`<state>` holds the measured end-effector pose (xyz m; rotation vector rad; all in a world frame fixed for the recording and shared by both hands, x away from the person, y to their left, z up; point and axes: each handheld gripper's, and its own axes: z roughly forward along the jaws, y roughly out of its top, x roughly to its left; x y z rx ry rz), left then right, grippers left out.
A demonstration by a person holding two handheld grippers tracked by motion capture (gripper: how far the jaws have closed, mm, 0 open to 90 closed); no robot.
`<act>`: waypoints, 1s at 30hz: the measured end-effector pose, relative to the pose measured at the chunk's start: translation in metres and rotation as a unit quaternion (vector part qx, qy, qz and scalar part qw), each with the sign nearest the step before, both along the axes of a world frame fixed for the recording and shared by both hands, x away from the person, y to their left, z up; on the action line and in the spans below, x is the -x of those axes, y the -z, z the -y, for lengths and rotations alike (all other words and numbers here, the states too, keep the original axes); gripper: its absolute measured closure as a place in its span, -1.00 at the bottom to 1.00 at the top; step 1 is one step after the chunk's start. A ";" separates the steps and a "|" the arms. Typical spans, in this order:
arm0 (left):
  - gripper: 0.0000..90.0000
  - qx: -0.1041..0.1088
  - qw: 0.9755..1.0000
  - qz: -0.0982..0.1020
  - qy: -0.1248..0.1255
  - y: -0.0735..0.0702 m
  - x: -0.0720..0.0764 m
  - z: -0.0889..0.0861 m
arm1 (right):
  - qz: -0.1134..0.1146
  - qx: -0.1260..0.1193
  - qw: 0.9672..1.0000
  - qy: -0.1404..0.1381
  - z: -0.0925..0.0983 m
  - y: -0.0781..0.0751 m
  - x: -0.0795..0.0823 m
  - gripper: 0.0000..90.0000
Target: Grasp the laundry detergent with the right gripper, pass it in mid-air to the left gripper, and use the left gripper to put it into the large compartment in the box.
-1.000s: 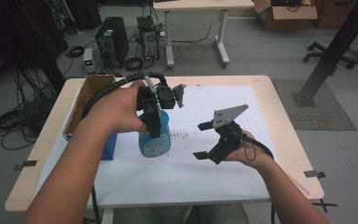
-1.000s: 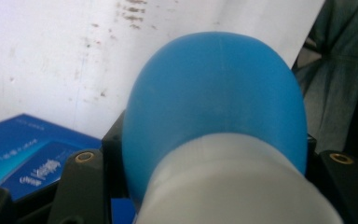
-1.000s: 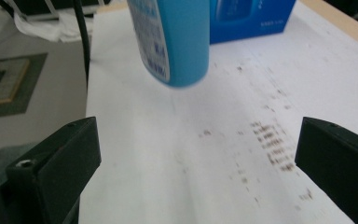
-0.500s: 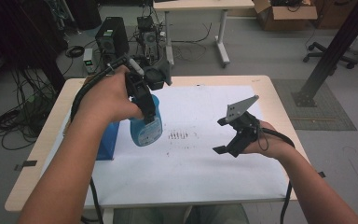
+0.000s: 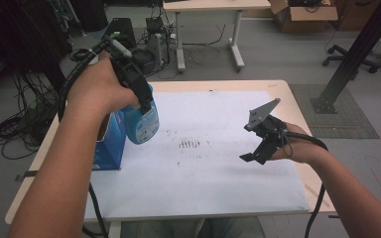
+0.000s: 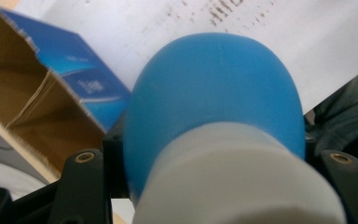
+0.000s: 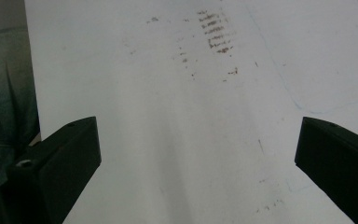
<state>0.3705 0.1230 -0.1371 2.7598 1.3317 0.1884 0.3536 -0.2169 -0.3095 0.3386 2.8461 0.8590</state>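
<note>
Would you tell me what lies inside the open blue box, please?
The blue box shows bare brown cardboard walls inside; its bottom is hidden by the blue bottle and left tool.

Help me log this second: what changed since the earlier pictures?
The left gripper, shut on the blue bottle, lifted it off the white sheet and carried it left, toward the open blue box. The right gripper drifted right, jaws open and empty throughout. The box, the sheet and its dark smudges stayed put.
</note>
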 end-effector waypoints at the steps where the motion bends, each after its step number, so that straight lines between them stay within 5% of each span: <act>1: -0.13 0.003 1.000 0.000 -0.010 -0.003 -0.001 -0.004 | -0.001 0.004 1.000 -0.001 0.001 0.000 0.000 -0.99; 11: -0.13 -0.010 0.997 0.015 -0.079 -0.027 -0.008 -0.032 | 0.003 0.023 1.000 0.000 0.004 -0.003 0.001 -0.99; 21: -0.13 0.024 0.985 0.025 -0.167 -0.052 -0.013 -0.061 | 0.002 0.029 1.000 -0.005 0.001 -0.007 0.001 -0.99; 30: -0.13 0.026 0.961 0.010 -0.277 -0.064 -0.017 -0.095 | 0.000 0.035 0.999 -0.007 0.000 -0.006 -0.001 -0.98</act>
